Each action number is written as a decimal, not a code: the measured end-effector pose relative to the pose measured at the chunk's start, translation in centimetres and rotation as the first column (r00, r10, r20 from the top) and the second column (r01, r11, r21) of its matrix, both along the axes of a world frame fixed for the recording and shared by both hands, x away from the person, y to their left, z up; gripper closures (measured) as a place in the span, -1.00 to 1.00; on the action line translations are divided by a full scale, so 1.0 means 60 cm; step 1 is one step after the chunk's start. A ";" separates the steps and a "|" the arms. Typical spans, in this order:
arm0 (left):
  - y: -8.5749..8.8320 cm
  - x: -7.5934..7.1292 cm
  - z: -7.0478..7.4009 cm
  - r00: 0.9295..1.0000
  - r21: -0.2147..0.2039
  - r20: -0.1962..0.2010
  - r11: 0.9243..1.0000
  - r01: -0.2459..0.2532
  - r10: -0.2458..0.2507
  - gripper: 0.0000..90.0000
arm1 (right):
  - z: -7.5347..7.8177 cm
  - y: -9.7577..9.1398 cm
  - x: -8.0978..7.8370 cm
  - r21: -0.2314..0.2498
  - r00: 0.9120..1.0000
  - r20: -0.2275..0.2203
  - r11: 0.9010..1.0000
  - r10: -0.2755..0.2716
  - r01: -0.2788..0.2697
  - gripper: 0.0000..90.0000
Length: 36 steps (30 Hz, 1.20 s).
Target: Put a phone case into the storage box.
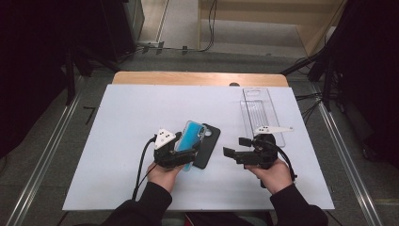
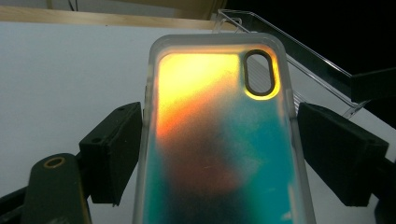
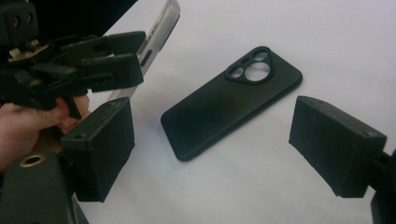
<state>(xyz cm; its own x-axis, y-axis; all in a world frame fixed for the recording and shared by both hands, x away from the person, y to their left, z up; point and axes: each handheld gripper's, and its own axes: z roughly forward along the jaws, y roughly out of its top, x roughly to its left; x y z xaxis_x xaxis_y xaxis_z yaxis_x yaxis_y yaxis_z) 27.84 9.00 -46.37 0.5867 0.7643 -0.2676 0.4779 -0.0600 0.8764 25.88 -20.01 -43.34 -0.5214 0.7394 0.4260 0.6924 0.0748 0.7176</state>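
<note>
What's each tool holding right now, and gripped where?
Left tool clamps the translucent teal-and-orange phone case across its two long side edges, toward the lower end. Right tool is open and holds nothing; the black phone case lies on the table.

table top [image 1: 117, 141]: a white sheet lying over the board, reaching almost to its edges
wooden board [image 1: 197, 78]: showing as a pale strip along the far edge of the white sheet
clear plastic tray [image 1: 259, 110]: lying on the white sheet at the far right, long side running from near to far, with ridges showing along its floor
floor [image 1: 44, 155]: grey, running round the table on the left and right
cables [image 1: 207, 28]: trailing over the floor beyond the far edge
metal rails [image 1: 350, 155]: running along both sides of the table
</note>
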 end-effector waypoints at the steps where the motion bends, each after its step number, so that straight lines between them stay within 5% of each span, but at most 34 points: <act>1: 0.000 0.000 -0.001 1.000 -0.006 0.000 1.000 0.000 0.000 -0.61 | 0.002 0.002 0.003 0.007 1.000 -0.002 1.000 -0.003 0.003 -0.73; 7: -0.005 -0.001 -0.010 0.999 -0.042 -0.034 0.999 0.001 -0.002 -0.61 | 0.012 0.015 0.017 0.019 0.999 -0.004 0.999 -0.041 0.041 -0.73; 15: -0.015 -0.010 -0.022 1.000 -0.084 -0.020 0.996 0.001 -0.002 -0.61 | 0.015 0.032 0.038 0.052 0.998 -0.025 0.997 -0.050 0.051 -0.73; 23: -0.029 -0.021 -0.025 1.000 -0.073 0.024 0.997 0.007 -0.005 -0.61 | 0.015 0.052 0.053 0.084 0.998 -0.047 0.995 -0.048 0.052 -0.73; 27: -0.028 -0.025 -0.025 1.000 -0.117 0.001 0.993 0.006 -0.006 -0.61 | 0.016 0.064 0.059 0.082 0.998 -0.054 0.996 -0.033 0.037 -0.72; 33: -0.029 -0.030 -0.021 1.000 -0.122 0.020 0.993 -0.002 0.004 -0.61 | 0.015 0.080 0.067 0.090 0.998 -0.065 0.996 -0.019 0.025 -0.70; 36: -0.030 -0.030 -0.022 1.000 -0.115 0.022 0.993 -0.005 0.007 -0.61 | 0.011 0.085 0.072 0.104 0.997 -0.083 0.995 -0.003 0.011 -0.45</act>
<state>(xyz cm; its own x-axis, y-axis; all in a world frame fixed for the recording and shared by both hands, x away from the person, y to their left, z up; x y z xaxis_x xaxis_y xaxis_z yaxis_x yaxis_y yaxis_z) 26.03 7.18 -47.69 0.5891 0.7329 -0.3403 0.4579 0.0442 0.8879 30.17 -14.90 -42.66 -0.4762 0.6924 0.5421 0.7498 -0.0023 0.6617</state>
